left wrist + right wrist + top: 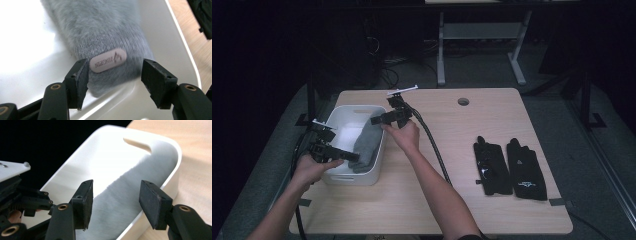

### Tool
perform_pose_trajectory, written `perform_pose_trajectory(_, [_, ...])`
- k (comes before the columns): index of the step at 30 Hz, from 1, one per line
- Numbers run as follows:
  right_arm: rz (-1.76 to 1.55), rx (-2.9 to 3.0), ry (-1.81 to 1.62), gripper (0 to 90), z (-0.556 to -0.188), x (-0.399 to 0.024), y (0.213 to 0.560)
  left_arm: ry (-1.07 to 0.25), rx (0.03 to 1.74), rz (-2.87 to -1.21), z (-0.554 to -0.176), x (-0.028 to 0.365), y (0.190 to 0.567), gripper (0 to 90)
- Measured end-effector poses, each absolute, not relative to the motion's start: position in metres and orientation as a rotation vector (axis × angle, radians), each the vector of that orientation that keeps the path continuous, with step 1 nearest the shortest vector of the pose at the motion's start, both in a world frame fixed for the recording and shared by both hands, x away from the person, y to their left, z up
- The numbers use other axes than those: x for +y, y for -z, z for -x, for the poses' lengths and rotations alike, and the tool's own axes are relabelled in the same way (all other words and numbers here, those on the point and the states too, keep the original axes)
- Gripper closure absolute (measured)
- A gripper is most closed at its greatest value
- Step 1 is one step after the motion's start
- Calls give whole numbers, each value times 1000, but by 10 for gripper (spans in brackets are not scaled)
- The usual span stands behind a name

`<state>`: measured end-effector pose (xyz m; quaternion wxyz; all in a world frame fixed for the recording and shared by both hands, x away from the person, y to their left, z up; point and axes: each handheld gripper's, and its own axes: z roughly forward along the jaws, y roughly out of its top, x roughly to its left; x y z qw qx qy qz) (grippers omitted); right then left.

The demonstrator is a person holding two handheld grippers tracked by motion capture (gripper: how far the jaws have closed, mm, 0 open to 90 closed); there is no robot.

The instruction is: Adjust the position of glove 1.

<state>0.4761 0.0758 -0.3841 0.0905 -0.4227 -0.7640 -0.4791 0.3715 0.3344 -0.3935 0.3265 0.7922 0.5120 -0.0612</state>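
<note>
Left black two-jaw gripper (343, 155): held at the near end of the white rectangular plastic bin (374, 167), jaws parted and empty, set to either side of the cuff of the grey fuzzy knitted sock (367, 144). The sock is laid inside the bin along its right wall, long axis running away from this nearer gripper. Right black two-jaw gripper (377, 120): poised over the sock's far end, jaws likewise parted, nothing grasped.

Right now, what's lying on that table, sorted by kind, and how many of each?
White bin: 1
Grey fuzzy sock, lying in the bin: 1
Black gloves, side by side on the table's right: 2
Hand-held grippers, left and right, both open over the bin: 2
Total: 6
</note>
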Motion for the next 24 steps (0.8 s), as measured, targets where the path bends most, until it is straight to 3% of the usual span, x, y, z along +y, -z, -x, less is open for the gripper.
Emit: perform_pose_trajectory(24, [1196,-2281,1509,388,-468,34,352,53,1218,-1985,-363,313,358,317])
